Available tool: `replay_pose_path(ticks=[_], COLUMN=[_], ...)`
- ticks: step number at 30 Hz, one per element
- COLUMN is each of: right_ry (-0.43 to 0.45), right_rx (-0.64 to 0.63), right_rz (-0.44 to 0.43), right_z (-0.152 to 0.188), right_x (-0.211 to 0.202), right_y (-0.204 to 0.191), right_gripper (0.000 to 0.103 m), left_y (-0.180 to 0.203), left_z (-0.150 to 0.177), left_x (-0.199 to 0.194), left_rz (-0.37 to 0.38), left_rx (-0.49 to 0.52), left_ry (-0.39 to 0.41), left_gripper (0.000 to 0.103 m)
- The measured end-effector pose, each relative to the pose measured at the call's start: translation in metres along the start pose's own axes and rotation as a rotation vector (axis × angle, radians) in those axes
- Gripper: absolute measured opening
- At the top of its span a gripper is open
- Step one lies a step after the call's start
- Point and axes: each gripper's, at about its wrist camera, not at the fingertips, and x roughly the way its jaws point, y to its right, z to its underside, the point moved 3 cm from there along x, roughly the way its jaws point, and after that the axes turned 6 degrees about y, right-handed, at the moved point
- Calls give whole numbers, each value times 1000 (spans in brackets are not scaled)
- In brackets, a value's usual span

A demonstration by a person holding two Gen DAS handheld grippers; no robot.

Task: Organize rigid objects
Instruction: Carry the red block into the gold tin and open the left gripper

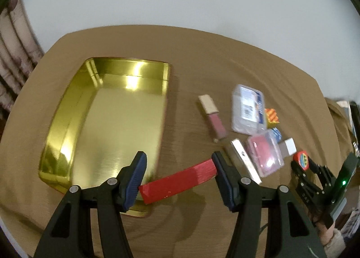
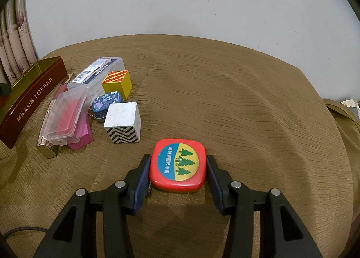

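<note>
A gold tin tray (image 1: 67, 136) with a red outer wall lies on the brown cloth, left in the left wrist view; its wall (image 2: 27, 105) reads TOFFEE in the right wrist view. My left gripper (image 1: 177, 170) is shut on a flat red block (image 1: 180, 179), held over the tray's near right corner. My right gripper (image 2: 177, 163) is shut on a red tape measure (image 2: 177, 165) resting on the cloth; the tape measure also shows at the right of the left wrist view (image 1: 301, 160). A pink lip gloss (image 1: 213, 118) lies right of the tray.
Beside the tray is a cluster: a long clear box (image 2: 99, 73), a small clear box with red contents (image 2: 67, 116), a yellow-red cube (image 2: 118, 83), a zigzag cube (image 2: 122, 123), a blue tin (image 2: 105, 102), a silver lighter (image 2: 46, 147), and a pink block (image 2: 81, 138).
</note>
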Motion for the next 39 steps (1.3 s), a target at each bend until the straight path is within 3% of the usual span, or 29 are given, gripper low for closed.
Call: replay_pose_path(ticks=[8,19,29,39], right_ry=[0,-2,-3,-3], right_rx=[0,1,1,1], right_rz=[0,0,0,-1], right_z=[0,0,0,-1], right_x=[0,-1,-1,-1], right_y=[1,1,1,2], right_gripper=[49,49,49,49], left_y=[-63,-111,-124,-134], left_z=[-13,-7,-2,2], left_x=[6,28,44,58], left_rz=[-10,-32,-59,-137], left_rx=[-109,-128,-99,-76], left_ry=[-48,-73,-102,-113], left_gripper=[56,56,56,56])
